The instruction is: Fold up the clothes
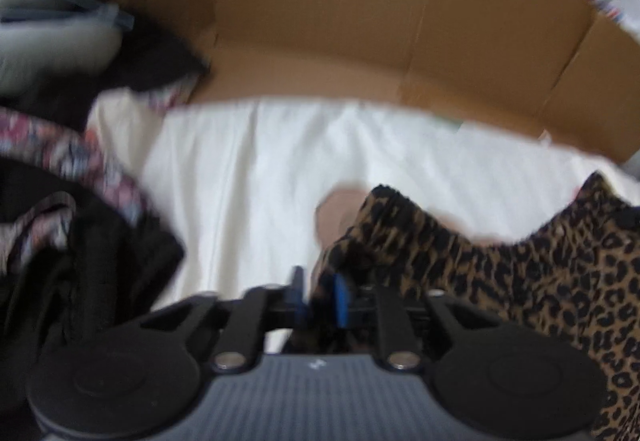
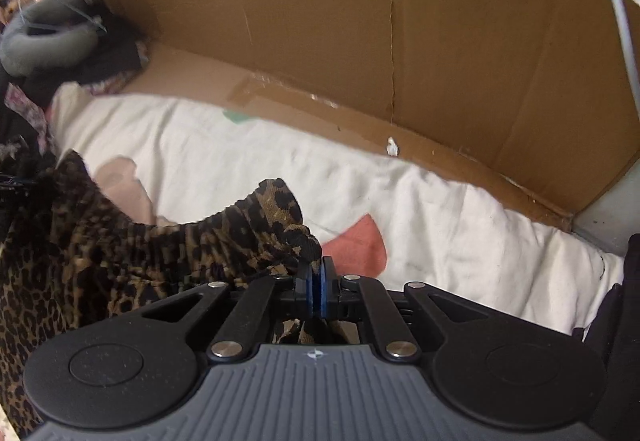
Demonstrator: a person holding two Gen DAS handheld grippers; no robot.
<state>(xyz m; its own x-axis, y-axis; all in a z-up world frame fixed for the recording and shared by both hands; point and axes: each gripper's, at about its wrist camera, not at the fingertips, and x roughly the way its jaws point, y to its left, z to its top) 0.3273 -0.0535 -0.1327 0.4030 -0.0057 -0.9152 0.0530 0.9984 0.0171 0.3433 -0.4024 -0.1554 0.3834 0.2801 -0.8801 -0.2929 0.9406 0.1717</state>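
A leopard-print garment with a gathered elastic edge lies over a white bedsheet. In the left wrist view it spreads from the centre to the lower right, and my left gripper is shut on its left corner, the fabric bunched between the blue pads. In the right wrist view the leopard-print garment stretches from the centre to the lower left. My right gripper is shut on its right corner, blue pads pressed together over a fold of cloth.
A brown cardboard wall stands along the far side of the white bedsheet. A pile of dark and patterned clothes sits at the left, with a grey cushion behind it. A pink patch marks the sheet.
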